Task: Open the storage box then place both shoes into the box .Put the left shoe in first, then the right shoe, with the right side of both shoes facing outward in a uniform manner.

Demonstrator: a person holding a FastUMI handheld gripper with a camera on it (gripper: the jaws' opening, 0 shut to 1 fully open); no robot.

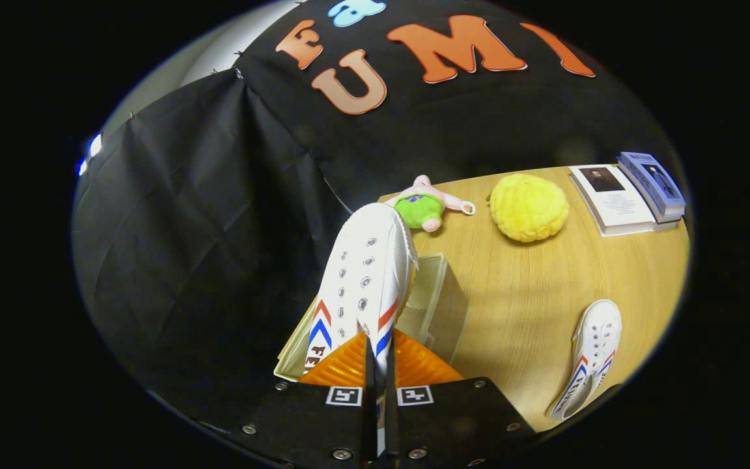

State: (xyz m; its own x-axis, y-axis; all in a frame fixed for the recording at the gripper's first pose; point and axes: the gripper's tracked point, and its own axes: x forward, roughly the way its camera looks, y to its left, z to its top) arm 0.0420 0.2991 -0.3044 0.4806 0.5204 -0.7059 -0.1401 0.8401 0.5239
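Gripper (379, 365) is clamped on a white shoe (365, 280): both fingers press on a thin part of the shoe at its heel end, with almost no gap left between them. The held shoe runs forward from the fingers, toe pointing away toward the booth's black cloth wall (206, 215). Lace eyelets and the red and blue side stripes face the camera. The shoe is off the table, carried above the storage box.

The storage box (430, 296) is a pale, translucent container at the table's left edge, directly under the held shoe. Its rim and one side wall show to the right of the shoe, and a pale edge shows to the left of the fingers. Whether the lid is fully off or folded back I cannot tell, since the shoe covers most of the box.

The second shoe (588, 355) is white, with the same stripes. It lies on the wooden table (531, 293) near the near right edge, well apart from the box, toe pointing away.

Other items are along the far edge of the table. A small pink and green plush toy (428, 205) sits just beyond the held shoe's toe. A yellow fuzzy ball (528, 207) is to its right. Two books (629, 192) lie at the far right corner, one overlapping the other.
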